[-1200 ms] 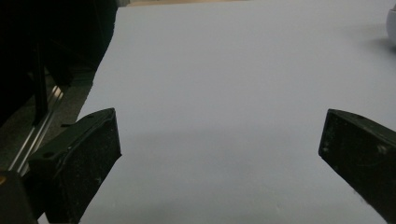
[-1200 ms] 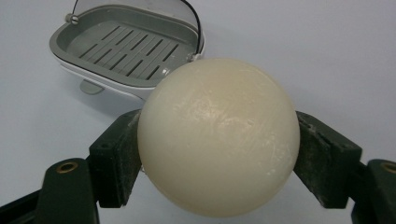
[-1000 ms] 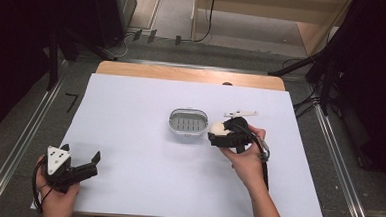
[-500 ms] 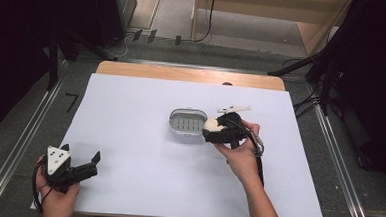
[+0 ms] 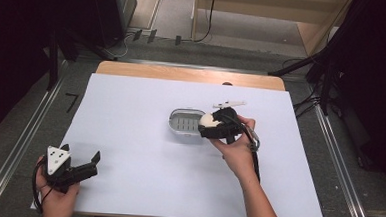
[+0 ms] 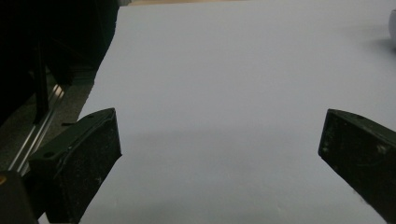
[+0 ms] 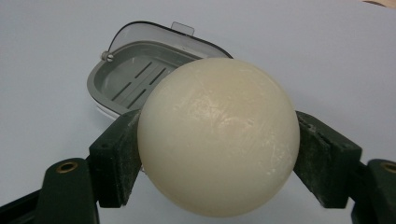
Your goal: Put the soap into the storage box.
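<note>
Right at the soap dish's [image 5: 186, 124] right rim, the right gripper [image 5: 211, 125] was clamped on 1 cream ball [image 7: 218, 136]; dish lay just left, the splayed left gripper [image 5: 89, 164] far off.

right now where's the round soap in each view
high view: the soap is right of centre, clamped in the right gripper at the right rim of the soap dish.
right gripper view: the soap sits front and centre between the two jaws, the dish behind it at upper left.
left gripper view: not in it; open jaws over white table cover.
shared landmark: the grey slotted soap dish.
</note>
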{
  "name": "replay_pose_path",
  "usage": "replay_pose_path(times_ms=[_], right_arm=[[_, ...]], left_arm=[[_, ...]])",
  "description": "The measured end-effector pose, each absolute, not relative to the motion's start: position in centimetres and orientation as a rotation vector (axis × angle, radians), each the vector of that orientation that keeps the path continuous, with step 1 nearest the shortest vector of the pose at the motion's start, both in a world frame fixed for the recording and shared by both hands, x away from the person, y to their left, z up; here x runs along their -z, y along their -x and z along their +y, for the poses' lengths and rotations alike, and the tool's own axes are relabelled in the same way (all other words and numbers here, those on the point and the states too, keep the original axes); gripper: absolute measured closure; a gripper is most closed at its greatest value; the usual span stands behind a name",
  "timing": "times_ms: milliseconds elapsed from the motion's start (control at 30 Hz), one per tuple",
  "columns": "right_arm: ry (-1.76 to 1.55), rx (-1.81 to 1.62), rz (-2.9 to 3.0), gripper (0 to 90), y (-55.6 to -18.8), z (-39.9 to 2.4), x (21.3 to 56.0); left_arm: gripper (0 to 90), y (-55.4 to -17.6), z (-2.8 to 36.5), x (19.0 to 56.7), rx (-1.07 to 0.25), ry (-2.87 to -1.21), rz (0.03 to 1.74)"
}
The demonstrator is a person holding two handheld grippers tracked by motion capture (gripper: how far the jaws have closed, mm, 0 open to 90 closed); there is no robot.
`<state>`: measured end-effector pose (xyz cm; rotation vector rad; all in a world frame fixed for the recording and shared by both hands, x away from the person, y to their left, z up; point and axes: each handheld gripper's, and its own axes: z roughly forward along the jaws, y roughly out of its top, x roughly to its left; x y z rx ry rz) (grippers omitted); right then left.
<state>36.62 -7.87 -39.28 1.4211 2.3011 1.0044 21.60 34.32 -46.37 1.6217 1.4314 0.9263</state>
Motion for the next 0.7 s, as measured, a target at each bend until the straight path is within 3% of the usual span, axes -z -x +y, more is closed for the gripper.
replay_pose_path(times_ms=[700], right_arm=[[-1.413, -1.021, 2.324, 24.6, -37.8, -5.6, 39.1]], left_arm=[[0.0, -21.6, 34.2, 46.4, -0.925, -1.632, 1.427]])
